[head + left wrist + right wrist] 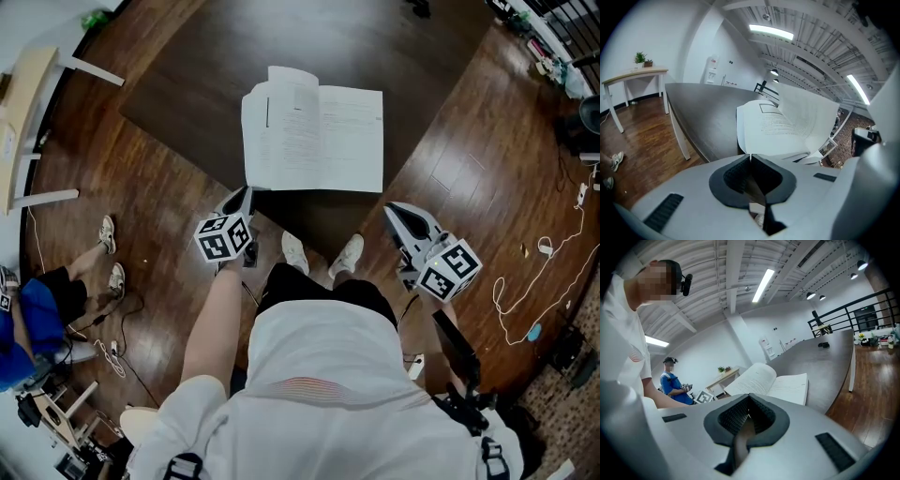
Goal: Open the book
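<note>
The book (314, 139) lies open, pages up, at the near edge of the dark worktop (187, 66), so the opening looks essentially done. Its left leaves bow upward, and pressing them flat may be all that remains. The left hand-held gripper (241, 197) sits at the book's near left corner with its jaws pressed together and nothing visibly between them. The right hand-held gripper (396, 212) is also pressed together and empty, off the worktop's near edge and apart from the book. Around the worktop are a wooden floor (141, 197), a small light table (23, 103) and a seated person in blue (28, 314).
</note>
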The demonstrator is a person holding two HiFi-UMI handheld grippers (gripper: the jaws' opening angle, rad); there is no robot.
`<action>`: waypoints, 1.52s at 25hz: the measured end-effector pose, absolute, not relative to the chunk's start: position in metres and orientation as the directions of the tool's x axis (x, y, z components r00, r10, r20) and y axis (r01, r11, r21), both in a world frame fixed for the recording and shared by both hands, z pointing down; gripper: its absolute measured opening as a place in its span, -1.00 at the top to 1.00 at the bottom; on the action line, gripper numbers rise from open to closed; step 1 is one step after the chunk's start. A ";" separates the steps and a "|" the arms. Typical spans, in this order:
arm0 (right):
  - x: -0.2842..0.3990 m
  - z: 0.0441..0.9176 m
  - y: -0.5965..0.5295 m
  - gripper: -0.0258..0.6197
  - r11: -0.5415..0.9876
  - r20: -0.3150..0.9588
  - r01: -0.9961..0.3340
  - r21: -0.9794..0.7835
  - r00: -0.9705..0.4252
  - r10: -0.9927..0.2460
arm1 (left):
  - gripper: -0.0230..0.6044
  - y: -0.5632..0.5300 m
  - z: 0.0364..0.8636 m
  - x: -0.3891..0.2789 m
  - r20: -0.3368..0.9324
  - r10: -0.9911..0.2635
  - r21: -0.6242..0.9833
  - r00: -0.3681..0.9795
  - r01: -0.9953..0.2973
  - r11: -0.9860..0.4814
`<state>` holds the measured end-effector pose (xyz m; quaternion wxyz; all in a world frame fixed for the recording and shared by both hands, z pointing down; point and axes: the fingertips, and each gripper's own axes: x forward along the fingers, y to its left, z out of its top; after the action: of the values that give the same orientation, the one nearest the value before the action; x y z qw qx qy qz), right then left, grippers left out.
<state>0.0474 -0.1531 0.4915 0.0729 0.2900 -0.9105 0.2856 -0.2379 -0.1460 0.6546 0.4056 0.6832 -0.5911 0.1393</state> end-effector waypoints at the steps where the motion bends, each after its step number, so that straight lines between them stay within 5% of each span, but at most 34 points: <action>1: 0.047 0.492 -0.153 0.94 0.669 0.301 -0.570 -0.477 -0.821 -0.485 | 0.88 -0.144 0.656 -0.240 0.672 -0.695 0.390 0.257 -0.920 0.037; 20: 0.043 0.489 -0.155 0.94 0.673 0.294 -0.563 -0.480 -0.826 -0.481 | 0.88 -0.128 0.647 -0.266 0.664 -0.725 0.363 0.186 -0.927 0.095; 38: 0.042 0.460 -0.155 0.94 0.713 0.242 -0.541 -0.446 -0.840 -0.486 | 0.88 -0.179 0.492 -0.178 0.427 -0.828 0.321 0.362 -0.917 -0.236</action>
<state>0.0424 -0.1550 0.4597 0.0535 0.2777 -0.9240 0.2576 -0.1775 -0.1785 0.4921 0.2653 0.7815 -0.5584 0.0838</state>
